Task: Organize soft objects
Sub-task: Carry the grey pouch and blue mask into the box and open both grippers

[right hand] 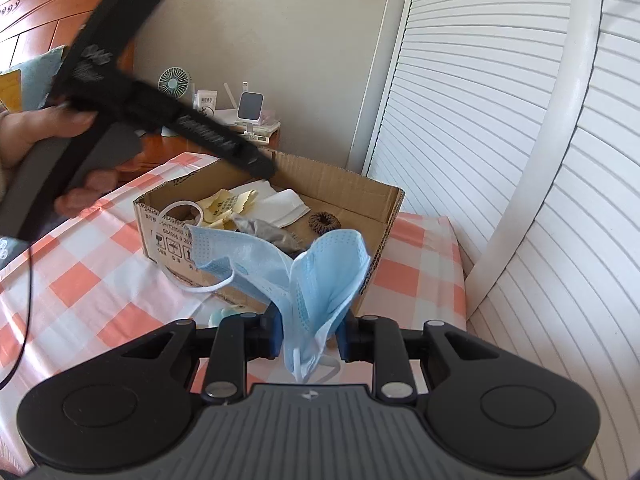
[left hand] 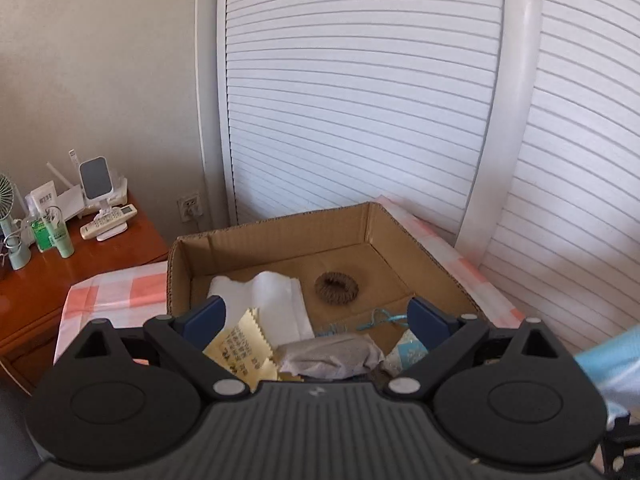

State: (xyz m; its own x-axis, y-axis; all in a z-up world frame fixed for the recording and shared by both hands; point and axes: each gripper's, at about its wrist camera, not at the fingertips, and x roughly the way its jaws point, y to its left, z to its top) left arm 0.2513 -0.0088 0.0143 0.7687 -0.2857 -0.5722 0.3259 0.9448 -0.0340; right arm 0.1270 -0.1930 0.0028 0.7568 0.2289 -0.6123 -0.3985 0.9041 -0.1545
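An open cardboard box (left hand: 416,240) (right hand: 380,204) stands on the checked cloth. In it lie a white folded cloth (left hand: 276,300) (right hand: 286,202), a brown hair scrunchie (left hand: 336,289) (right hand: 323,223), a yellow cloth (left hand: 240,350) (right hand: 224,204), a grey crumpled cloth (left hand: 328,358) (right hand: 268,230) and a blue string (left hand: 380,317). My left gripper (left hand: 316,320) is open and empty above the box's near side. My right gripper (right hand: 308,334) is shut on a light blue face mask (right hand: 304,268), held in front of the box; the mask also shows in the left wrist view (left hand: 616,364).
The box sits on a table with a pink-and-white checked cloth (right hand: 80,280). A wooden nightstand (left hand: 60,272) at the left carries a small fan (right hand: 175,80), tubes and a remote. White slatted doors (left hand: 360,100) stand behind. The left gripper's body and the hand (right hand: 52,128) show at the right view's upper left.
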